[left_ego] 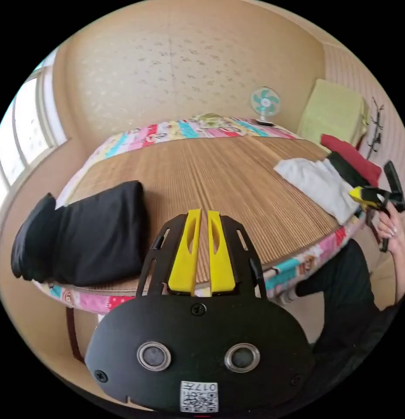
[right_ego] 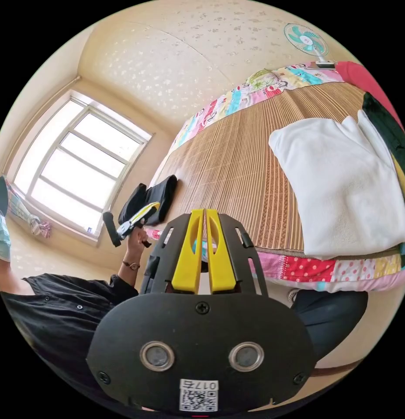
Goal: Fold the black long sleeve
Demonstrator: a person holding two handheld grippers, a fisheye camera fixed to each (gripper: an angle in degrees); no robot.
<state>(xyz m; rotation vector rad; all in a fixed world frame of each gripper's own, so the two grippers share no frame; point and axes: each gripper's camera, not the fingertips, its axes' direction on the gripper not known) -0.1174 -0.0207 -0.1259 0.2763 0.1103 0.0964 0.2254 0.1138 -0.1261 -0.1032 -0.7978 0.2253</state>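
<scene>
Nearest the lens in the left gripper view, the left gripper [left_ego: 202, 218] has its yellow jaws drawn together with only a thin slit between them, clenched on nothing. The right gripper [right_ego: 205, 217] looks the same in its own view: jaws closed, empty, held off the near edge of the bed.

By the look of it, the task is done or nearly so. The black long sleeve [left_ego: 91, 231] lies as a compact folded bundle on the bamboo mat [left_ego: 219, 174], at the near left corner of the bed, well apart from both grippers. Nothing of it trails loose that I can see, though its far side is hidden.

At the right end of the mat sits a pile of other clothes, a white garment [right_ego: 342, 174] on top, with dark and red pieces beyond it.

No box, basket or other container is visible; the clothes rest straight on the mat.
</scene>
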